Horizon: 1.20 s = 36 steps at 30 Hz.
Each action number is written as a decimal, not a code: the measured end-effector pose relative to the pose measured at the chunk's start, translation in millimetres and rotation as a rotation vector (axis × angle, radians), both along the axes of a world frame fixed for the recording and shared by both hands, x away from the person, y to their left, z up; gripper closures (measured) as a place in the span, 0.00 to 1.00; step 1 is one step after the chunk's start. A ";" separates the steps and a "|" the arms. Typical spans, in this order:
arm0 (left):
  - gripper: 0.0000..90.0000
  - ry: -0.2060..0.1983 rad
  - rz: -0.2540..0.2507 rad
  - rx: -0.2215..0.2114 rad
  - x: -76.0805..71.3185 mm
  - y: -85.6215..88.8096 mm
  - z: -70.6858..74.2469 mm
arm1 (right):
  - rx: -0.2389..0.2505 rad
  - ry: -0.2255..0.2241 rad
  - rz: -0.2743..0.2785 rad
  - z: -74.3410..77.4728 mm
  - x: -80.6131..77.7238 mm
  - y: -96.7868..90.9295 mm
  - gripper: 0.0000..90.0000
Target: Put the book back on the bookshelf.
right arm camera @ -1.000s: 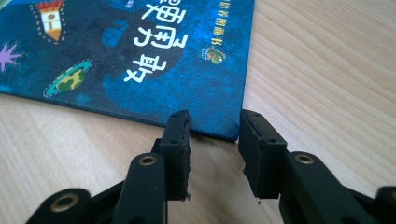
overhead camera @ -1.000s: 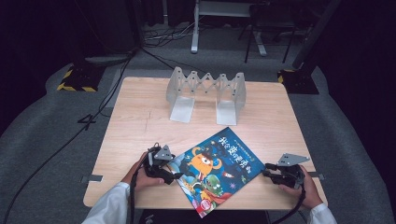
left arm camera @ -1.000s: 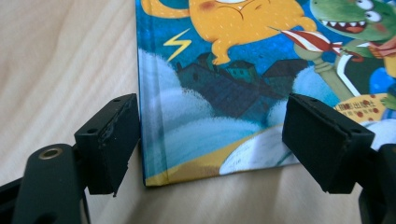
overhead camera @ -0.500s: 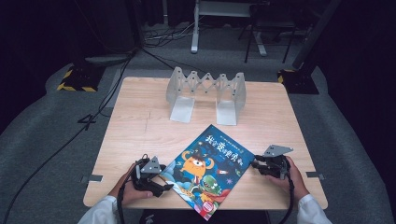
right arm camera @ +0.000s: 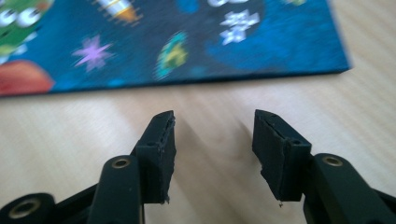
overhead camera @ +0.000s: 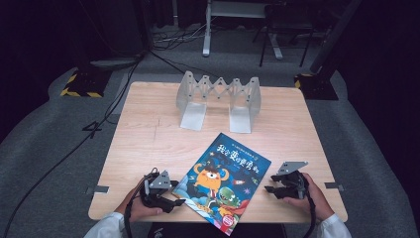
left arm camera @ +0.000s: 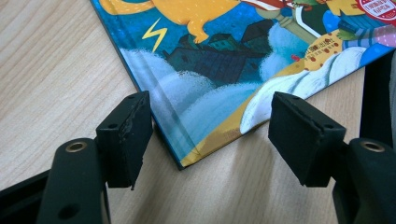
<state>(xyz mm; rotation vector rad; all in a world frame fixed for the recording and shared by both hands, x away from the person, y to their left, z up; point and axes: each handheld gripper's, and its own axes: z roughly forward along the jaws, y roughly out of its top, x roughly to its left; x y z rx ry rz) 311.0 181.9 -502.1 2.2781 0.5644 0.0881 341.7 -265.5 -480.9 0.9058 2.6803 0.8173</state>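
A colourful picture book [overhead camera: 224, 181] lies flat and askew near the front edge of the wooden table [overhead camera: 148, 134]. My left gripper [overhead camera: 177, 194] sits at the book's near left corner. In the left gripper view [left arm camera: 210, 107] its jaws stand apart on either side of that book corner [left arm camera: 187, 154]. They have just been closing, and the pads do not press on the book. My right gripper [overhead camera: 270, 187] rests just right of the book. In the right gripper view [right arm camera: 215, 116] its jaws have just been opening, with only bare table between them and the book's edge [right arm camera: 187, 77] ahead.
A grey folding book rack [overhead camera: 218, 96] stands upright at the back middle of the table. Bare wood lies between the rack and the book. Cables and black stands sit on the dark floor beyond the table.
The right gripper has moved left toward the book and its jaws stand wider. The left hand has drawn back toward the front left corner. The book has shifted slightly left.
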 end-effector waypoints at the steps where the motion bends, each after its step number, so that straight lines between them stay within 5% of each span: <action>1: 0.35 0.005 -0.005 -0.005 0.1 0.3 0.0 | -0.006 0.005 0.005 0.4 -2.4 2.4 0.55; 9: 0.46 0.024 -0.023 -0.029 -0.7 0.7 0.1 | -0.005 0.002 0.037 0.7 5.9 27.5 0.61; 13: 0.51 0.043 -0.058 -0.044 -2.2 3.3 -0.2 | 0.028 -0.029 0.012 -2.3 14.2 26.5 0.63; 19: 0.56 0.041 -0.073 -0.034 -7.5 -0.9 0.6 | -0.003 -0.120 -0.039 -3.4 32.4 38.0 0.66; 28: 0.59 0.034 -0.085 -0.040 -11.2 -15.4 -0.1 | 0.069 -0.113 -0.114 -8.4 45.7 27.6 0.60; 31: 0.60 0.028 -0.101 -0.039 -13.2 -24.1 -0.3 | 0.064 -0.087 -0.065 -6.4 38.2 21.9 0.65; 36: 0.61 0.020 -0.112 -0.034 -15.8 -36.9 -0.2 | 0.000 -0.038 0.010 -0.4 16.0 11.9 0.61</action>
